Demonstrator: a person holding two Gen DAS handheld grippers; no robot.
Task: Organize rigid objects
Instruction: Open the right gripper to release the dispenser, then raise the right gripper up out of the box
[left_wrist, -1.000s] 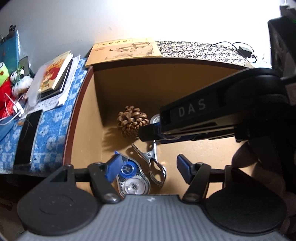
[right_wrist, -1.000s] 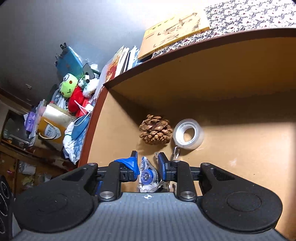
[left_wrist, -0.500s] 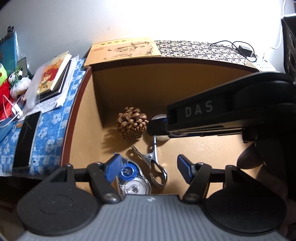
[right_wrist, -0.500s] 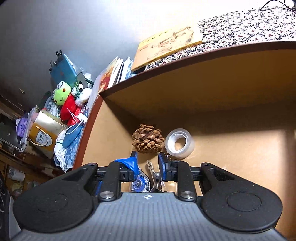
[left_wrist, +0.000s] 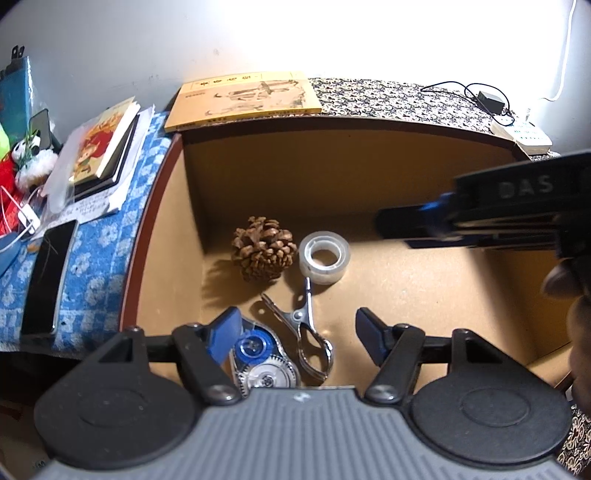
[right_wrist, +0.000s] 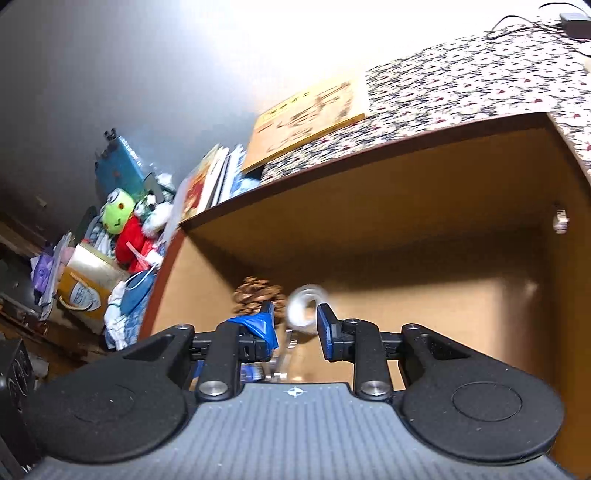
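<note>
Four rigid items sit on the floor of the open wooden compartment (left_wrist: 406, 173): pine cone (left_wrist: 264, 248), clear tape roll (left_wrist: 324, 257), metal clip (left_wrist: 303, 325) and correction-tape dispenser (left_wrist: 258, 358), all grouped at lower centre-left of the left wrist view. Cone and roll are just beside each other; the clip's tip nearly reaches the roll, and the dispenser lies beside the clip's handles.

My left hand-held gripper (left_wrist: 295, 332) hangs over the clip and dispenser, fingers wide apart, empty. My right hand-held gripper (right_wrist: 295, 326), at the right edge of that view, has its fingers apart with a small gap, holding nothing; its own view is blurred.

Judgement: placement step looks finished here. Next move calls for fetching another loose item, none of which I can identify in view.
</note>
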